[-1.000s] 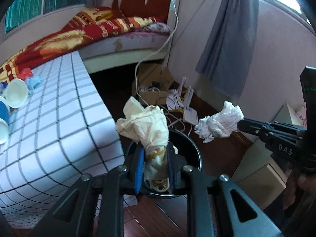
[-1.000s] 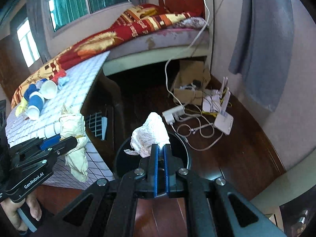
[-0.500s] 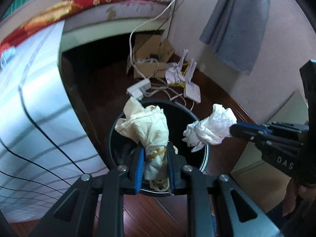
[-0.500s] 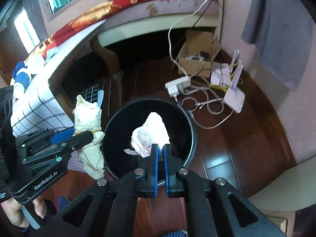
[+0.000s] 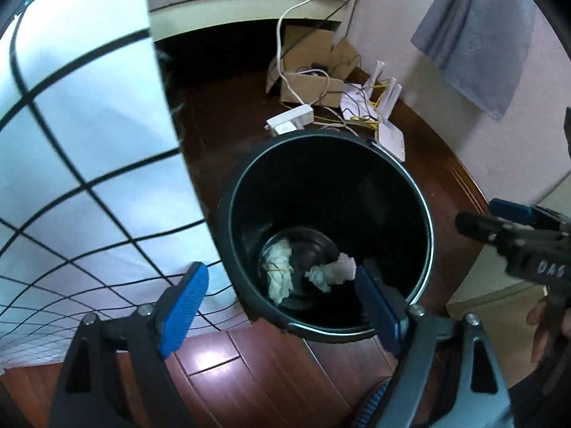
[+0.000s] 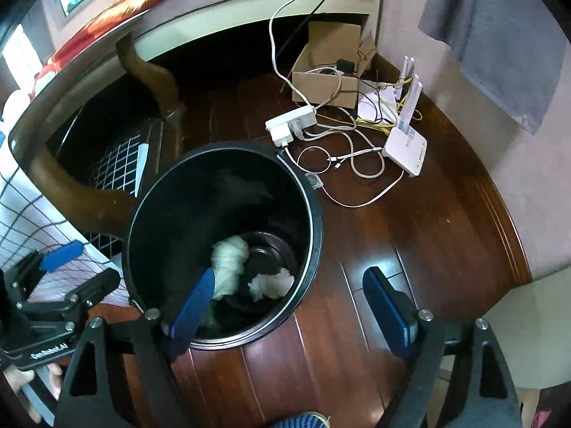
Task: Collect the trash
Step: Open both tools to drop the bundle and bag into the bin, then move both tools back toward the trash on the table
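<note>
A black round trash bin (image 5: 424,214) (image 6: 314,214) stands on the wooden floor beside the table. At its bottom lie a cream crumpled wad (image 5: 278,267) (image 6: 228,260) and a white crumpled paper ball (image 5: 333,271) (image 6: 273,283). My left gripper (image 5: 282,296) is open and empty above the bin's near rim. My right gripper (image 6: 289,303) is open and empty, with its left finger over the bin and its right finger over the floor. Each gripper shows at the edge of the other's view.
A table with a white checked cloth (image 5: 78,142) stands left of the bin. Behind the bin lie a power strip (image 6: 291,125), tangled cables, a white router (image 6: 407,149) and a cardboard box (image 6: 328,71). A bed edge and a grey curtain (image 5: 474,32) are behind.
Both grippers opened over the bin. The cream wad and the white paper ball dropped from the fingers to the bin's bottom. Both cameras moved closer and tilted down toward the bin.
</note>
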A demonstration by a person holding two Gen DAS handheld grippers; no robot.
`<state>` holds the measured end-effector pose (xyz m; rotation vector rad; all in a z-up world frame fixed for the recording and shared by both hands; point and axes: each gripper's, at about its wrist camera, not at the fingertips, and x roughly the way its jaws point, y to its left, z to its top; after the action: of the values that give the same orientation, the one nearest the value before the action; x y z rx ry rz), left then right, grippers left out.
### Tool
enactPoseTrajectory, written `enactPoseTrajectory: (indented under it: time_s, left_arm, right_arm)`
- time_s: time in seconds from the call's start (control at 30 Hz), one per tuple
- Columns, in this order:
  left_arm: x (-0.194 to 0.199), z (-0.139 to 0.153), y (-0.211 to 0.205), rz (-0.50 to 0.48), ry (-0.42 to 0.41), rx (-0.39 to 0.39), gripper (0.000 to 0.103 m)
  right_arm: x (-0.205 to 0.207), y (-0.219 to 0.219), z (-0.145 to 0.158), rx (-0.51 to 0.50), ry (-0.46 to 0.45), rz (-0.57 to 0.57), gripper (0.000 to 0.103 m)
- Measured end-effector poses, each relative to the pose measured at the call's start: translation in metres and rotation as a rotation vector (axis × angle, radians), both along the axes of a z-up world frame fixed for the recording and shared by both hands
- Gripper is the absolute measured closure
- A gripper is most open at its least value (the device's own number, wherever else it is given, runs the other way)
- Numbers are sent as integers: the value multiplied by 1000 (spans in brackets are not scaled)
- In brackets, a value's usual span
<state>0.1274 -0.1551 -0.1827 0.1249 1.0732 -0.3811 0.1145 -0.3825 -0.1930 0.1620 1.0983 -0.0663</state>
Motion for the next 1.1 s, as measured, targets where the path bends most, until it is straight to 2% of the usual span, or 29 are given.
enactPoseTrajectory:
  time_s: [0.13, 0.2, 0.6, 0.8, 0.9, 1.1]
  left_arm:
    - [-5, 7, 1, 12, -29, 6, 7]
    - [-3, 10, 5, 21, -46, 5, 3]
    - [-25, 48, 44, 79, -83, -16, 3]
    - [-36, 78, 71, 114, -141, -40, 3]
    - [-41, 93, 87, 144, -171, -50, 3]
    - [-47, 119, 123, 211, -256, -45, 3]
  right_arm:
    - [-5, 2, 7, -6, -24, -10, 2]
    - [-9, 6, 15, -27, -47, -4, 2]
    - [-30, 38, 67, -56, -146, 27, 0]
    - [-45, 63, 95, -71, -200, 55, 0]
    - [-50, 80, 112, -95, -260, 65, 0]
    - [-42, 118, 140, -70, -344, 138, 0]
